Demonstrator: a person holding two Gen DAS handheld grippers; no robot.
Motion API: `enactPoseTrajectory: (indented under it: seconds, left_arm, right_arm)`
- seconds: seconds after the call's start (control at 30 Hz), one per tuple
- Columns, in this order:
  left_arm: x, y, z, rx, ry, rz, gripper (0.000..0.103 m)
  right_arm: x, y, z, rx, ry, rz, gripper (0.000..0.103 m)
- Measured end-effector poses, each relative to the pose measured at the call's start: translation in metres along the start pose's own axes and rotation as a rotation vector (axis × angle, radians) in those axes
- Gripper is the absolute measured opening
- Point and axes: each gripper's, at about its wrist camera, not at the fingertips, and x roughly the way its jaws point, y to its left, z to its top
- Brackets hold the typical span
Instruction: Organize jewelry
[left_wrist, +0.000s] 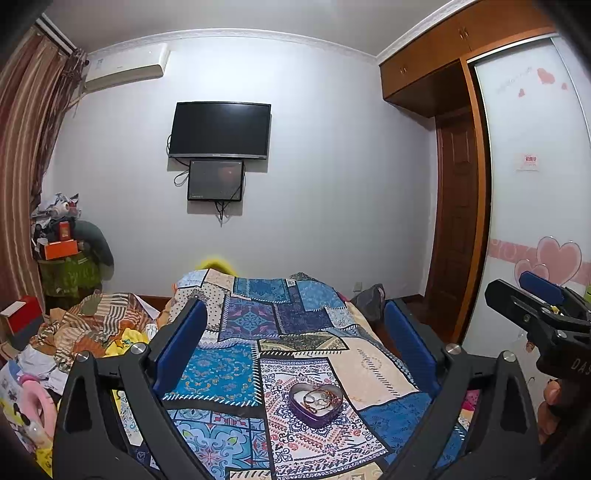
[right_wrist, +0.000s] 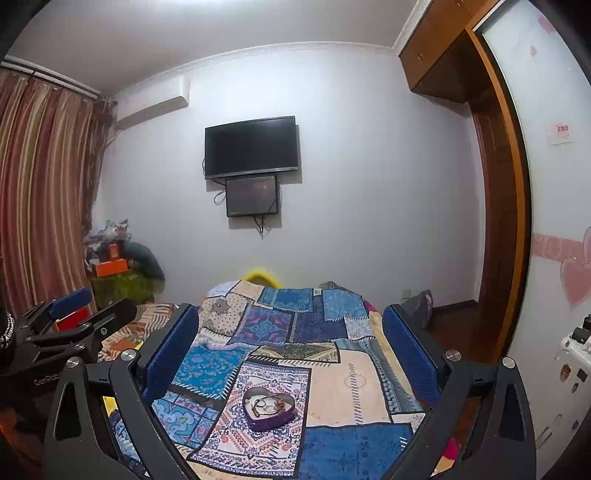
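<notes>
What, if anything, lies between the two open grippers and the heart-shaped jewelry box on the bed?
Nothing visible does. The heart-shaped box sits alone on the patchwork quilt, with only bare quilt between it and the left gripper and right gripper.

Pale wall (left_wrist: 332, 184) with dark television (left_wrist: 219, 130), striped curtains (right_wrist: 40, 192), wooden wardrobe (left_wrist: 436, 62), patchwork-covered bed (right_wrist: 332, 373)

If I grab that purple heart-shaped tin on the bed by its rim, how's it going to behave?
The heart-shaped tin looks thin-walled and small, so probably light and stiff. It has no lid on, and the loose jewelry inside would likely slide or spill if it tilts. It sits on a soft patchwork quilt, so pushing may tip it rather than slide it.
</notes>
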Motion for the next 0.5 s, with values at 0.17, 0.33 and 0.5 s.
enactPoseTrajectory:
  seconds: [0.17,0.33,0.5]
  left_arm:
    - [0.0011,-0.0003,-0.0012,-0.003,0.006,-0.014,0.097]
    - [0.0006,-0.0011,-0.0011,0.001,0.006,-0.021,0.099]
    - [0.0003,-0.0012,-0.0013,-0.005,0.004,-0.021,0.1]
  right_arm:
    - [-0.0003,0.0004,0.0003,-0.003,0.006,0.001,0.099]
    - [0.0015,0.0015,0.0015,-0.005,0.011,0.001,0.099]
    - [0.0028,0.0008,0.0012,-0.002,0.013,0.006,0.099]
